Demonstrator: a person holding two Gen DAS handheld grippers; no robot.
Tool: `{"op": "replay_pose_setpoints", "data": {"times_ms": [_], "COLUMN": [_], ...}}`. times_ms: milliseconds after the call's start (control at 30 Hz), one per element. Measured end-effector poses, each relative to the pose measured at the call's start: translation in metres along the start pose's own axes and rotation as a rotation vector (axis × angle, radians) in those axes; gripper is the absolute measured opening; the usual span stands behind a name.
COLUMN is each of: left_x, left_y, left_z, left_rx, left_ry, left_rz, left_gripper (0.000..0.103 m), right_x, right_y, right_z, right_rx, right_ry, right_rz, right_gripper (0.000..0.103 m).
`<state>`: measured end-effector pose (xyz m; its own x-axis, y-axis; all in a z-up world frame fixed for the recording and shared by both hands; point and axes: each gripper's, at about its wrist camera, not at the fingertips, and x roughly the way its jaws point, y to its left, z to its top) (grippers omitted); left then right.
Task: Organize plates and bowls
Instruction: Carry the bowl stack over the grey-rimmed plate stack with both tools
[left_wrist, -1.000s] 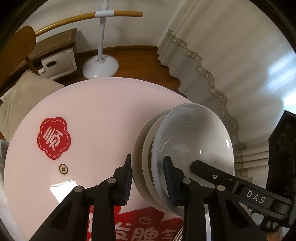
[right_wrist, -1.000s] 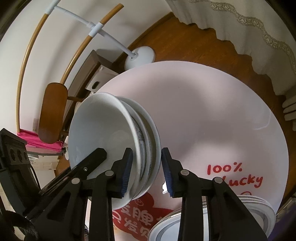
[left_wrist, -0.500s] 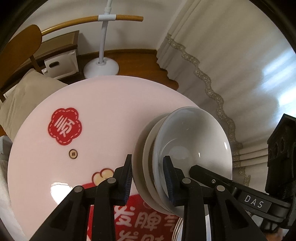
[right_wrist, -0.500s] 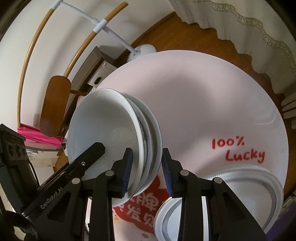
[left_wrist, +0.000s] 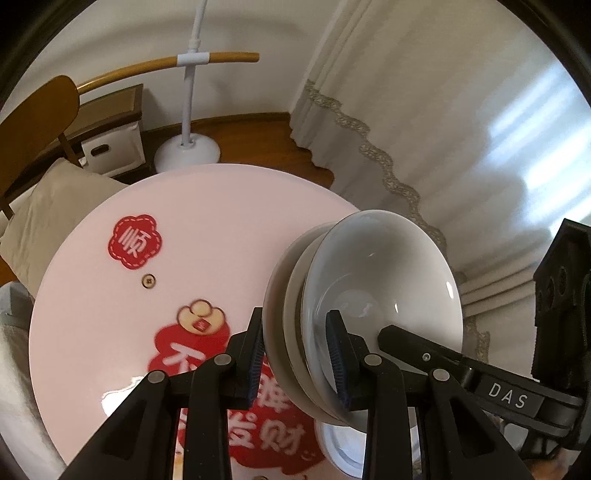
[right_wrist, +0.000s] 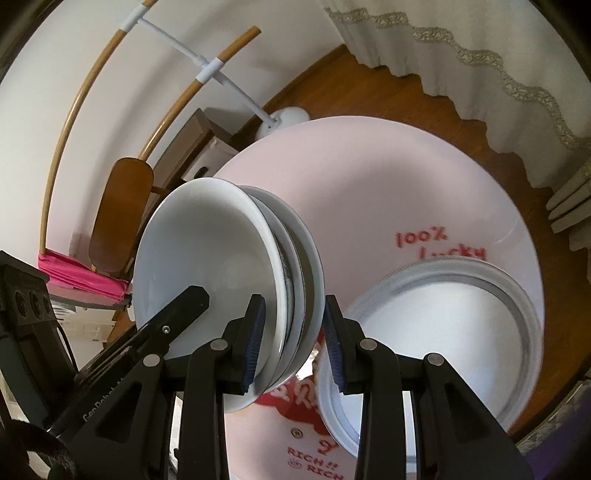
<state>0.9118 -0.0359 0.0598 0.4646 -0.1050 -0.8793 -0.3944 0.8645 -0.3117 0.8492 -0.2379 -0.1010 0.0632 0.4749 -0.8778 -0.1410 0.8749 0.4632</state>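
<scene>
our left gripper (left_wrist: 297, 354) and right gripper (right_wrist: 293, 341) each clamped on the bowls (right_wrist: 207, 266), above the table (right_wrist: 388, 177), plates (right_wrist: 443, 314) below

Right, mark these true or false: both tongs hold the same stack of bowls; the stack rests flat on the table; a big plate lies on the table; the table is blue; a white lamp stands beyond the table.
1. Both tongs grip one stack of bowls: true; the left tongs and right tongs clamp opposite rims.
2. The stack rests flat on the table: false; it is held in the air.
3. A big plate lies on the table: true.
4. The table is blue: false; it is pink with red print.
5. A white lamp stands on the floor beyond the table: true.
</scene>
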Motion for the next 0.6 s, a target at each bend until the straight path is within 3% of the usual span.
{"op": "replay_pose_setpoints", "data": {"times_ms": [267,600], "left_x": [-0.004,0.024], "left_y": [-0.042,-0.082], "left_z": [-0.037,-0.066], "left_rx": [0.033,0.060], "left_ry": [0.008,0.048], "left_rz": [-0.013,-0.022], "left_gripper": [0.027,0.027], "right_x": [-0.031,-0.040], "right_y": [-0.033,-0.082], "right_z": [-0.025,-0.047], "right_rx": [0.013,0.039], "right_ry": [-0.009,-0.002], "right_rz": [-0.008,-0.036], "right_gripper": [0.032,0.032]}}
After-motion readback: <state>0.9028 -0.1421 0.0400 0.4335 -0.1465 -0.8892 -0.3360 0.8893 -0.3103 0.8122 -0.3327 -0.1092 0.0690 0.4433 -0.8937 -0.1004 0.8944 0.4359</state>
